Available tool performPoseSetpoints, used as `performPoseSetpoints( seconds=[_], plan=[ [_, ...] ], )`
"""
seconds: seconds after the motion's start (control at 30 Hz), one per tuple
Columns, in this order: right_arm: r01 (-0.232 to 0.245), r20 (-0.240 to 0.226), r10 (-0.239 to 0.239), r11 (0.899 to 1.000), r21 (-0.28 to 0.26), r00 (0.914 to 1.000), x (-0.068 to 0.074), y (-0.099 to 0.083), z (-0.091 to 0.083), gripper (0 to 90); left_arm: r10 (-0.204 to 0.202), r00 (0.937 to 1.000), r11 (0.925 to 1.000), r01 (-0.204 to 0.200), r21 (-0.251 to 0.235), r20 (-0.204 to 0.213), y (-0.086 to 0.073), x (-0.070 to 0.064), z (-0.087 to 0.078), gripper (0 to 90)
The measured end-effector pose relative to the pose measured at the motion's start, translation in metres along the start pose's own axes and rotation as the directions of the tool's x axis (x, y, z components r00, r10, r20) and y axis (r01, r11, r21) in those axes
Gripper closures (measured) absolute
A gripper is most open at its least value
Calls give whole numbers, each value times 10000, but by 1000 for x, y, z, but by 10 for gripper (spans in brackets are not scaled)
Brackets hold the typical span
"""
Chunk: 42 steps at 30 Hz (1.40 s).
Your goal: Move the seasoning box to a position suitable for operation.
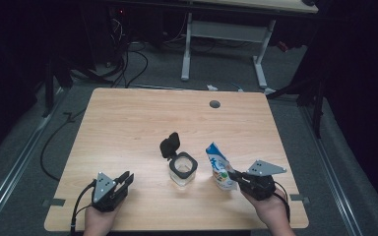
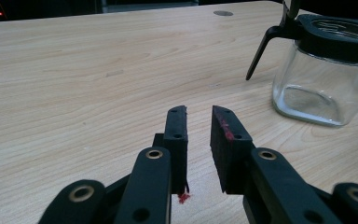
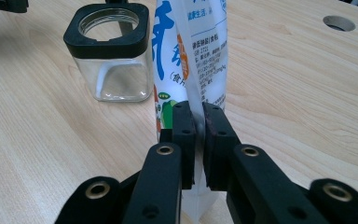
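Note:
A square glass jar (image 1: 182, 169) with a black rim stands mid-table, its black hinged lid (image 1: 170, 144) flipped up and open. Just right of it stands a white and blue printed pouch (image 1: 219, 166). My right gripper (image 1: 234, 175) is shut on the pouch's lower edge; in the right gripper view the jaws pinch the thin seam of the pouch (image 3: 193, 56), with the jar (image 3: 113, 53) to the left. My left gripper (image 1: 126, 179) rests near the front left, open by a small gap with nothing in it. In the left gripper view, the jar (image 2: 328, 70) lies off to its right.
The wooden table (image 1: 128, 123) has a round cable hole (image 1: 214, 104) near its far edge. Beyond it are a white desk frame (image 1: 226, 34) and cables on the grey floor. Bare wood lies to the left and back.

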State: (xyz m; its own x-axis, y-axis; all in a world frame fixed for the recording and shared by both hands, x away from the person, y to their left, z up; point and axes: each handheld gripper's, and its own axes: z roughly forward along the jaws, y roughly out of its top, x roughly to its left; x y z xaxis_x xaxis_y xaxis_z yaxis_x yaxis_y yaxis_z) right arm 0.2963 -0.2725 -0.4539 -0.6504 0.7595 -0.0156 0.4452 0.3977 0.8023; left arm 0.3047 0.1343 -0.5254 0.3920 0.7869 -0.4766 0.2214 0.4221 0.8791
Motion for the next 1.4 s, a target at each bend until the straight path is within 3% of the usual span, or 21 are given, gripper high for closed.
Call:
performPoseSetpoints(
  seconds=[0.23,0.57,0.83,1.4],
  plan=[
    [56,-130,-54,9998,165,9999,1,3,-1,853,-46,10000,10000,46,1,19,-1,-1,0,765],
    [189,-297,-166,9966,807,9994,0,13,-3,853,-33,10000,10000,33,-1,22,0,-1,0,766],
    [177,-374,-125,9897,1419,9992,-1,22,-4,853,-38,10000,10000,38,-8,-1,0,0,0,766],
    [763,-725,-616,9719,2229,9955,-1,37,-3,854,61,10000,9999,-61,109,46,-2,-2,0,766]
  ],
)
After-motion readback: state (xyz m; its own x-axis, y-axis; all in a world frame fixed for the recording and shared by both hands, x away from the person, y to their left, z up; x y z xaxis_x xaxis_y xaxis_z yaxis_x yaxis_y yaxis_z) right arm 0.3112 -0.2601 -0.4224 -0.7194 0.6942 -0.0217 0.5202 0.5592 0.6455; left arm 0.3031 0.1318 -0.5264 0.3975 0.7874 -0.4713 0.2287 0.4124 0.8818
